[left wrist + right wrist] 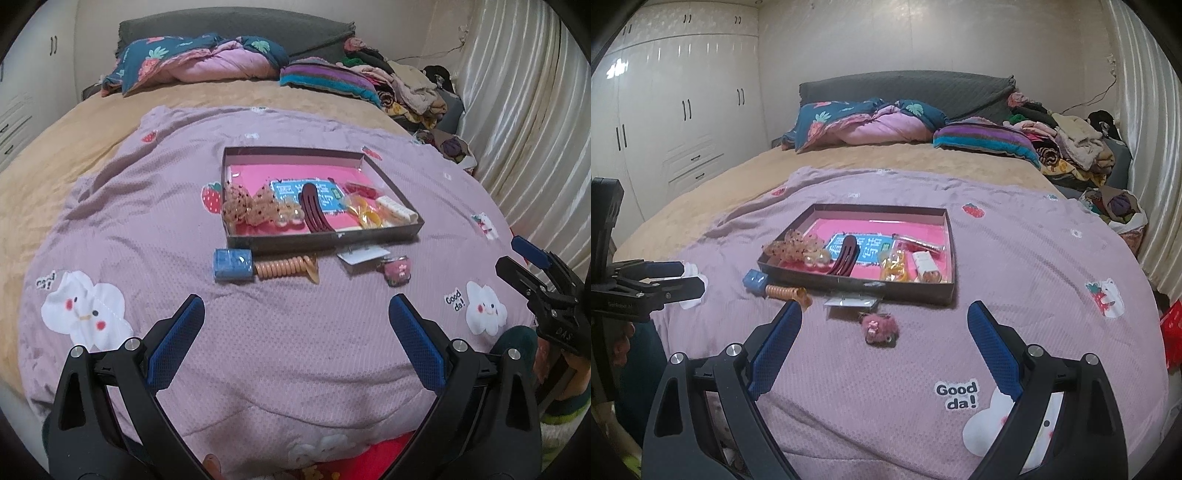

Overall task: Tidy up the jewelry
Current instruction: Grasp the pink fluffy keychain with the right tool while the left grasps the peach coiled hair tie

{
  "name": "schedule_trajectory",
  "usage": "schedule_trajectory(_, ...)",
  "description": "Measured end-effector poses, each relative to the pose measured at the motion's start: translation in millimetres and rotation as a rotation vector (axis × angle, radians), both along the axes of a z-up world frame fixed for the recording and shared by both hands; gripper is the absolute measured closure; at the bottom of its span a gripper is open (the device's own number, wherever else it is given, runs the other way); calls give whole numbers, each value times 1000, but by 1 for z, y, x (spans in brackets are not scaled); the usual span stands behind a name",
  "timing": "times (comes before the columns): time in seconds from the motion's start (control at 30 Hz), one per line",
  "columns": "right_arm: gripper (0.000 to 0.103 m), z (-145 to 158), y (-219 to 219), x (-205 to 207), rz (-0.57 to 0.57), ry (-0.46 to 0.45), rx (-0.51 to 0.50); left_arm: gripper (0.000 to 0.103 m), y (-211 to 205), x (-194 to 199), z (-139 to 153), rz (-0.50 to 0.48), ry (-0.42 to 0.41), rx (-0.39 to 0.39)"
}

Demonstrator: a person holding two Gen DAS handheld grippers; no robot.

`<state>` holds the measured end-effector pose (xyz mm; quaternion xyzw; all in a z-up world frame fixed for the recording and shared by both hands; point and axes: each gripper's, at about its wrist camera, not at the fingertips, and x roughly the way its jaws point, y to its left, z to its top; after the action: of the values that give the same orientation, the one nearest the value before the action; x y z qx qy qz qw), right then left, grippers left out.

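Observation:
A shallow dark tray [325, 242] [857, 286] with a pink floor lies on the mauve blanket. It holds beaded scrunchies [245, 206] [792, 245], a maroon hair claw [314, 212] [844, 258], yellow pieces in a bag [364, 214] [894, 266] and a cream clip [397, 208]. In front of the tray lie a blue box [232, 265] [753, 281], an orange spiral hair tie [286, 268] [785, 293], a white card [364, 254] [849, 302] and a pink fuzzy clip [397, 270] [878, 328]. My left gripper [295, 325] is open and empty, short of these items. My right gripper [884, 325] is open around empty air just before the pink fuzzy clip.
The mauve blanket [258, 332] covers a tan bedspread [55, 155]. Pillows and a folded quilt [868, 122] lie at the headboard, a clothes pile [1071, 144] at the far right. White wardrobes [665, 110] stand left, a curtain [535, 129] right. A red object [1172, 332] sits at the right edge.

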<state>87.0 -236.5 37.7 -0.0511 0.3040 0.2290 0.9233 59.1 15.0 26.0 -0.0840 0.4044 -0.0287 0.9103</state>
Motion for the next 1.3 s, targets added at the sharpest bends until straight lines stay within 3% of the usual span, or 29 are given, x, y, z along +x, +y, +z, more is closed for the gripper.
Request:
schedule_trajectory(0.43, 13, -23, -3, 10, -8, 56, -8, 10, -6, 6, -38, -20, 82, -16)
schedule_trajectory(0.5, 13, -28, -4, 13, -17, 66, -10, 13, -7, 10, -46, -22, 100, -23)
schedule_trajectory(0.63, 13, -37, -8, 20, -32, 89, -9, 30, -10, 19, -57, -38, 130, -62)
schedule_trajectory(0.87, 13, -55, -7, 32, -44, 118, -19, 46, -10, 44, -71, -20, 155, -114)
schedule_trajectory(1.3, 13, -83, 8, 54, -45, 158, -39, 48, -6, 94, -86, 83, 165, -157)
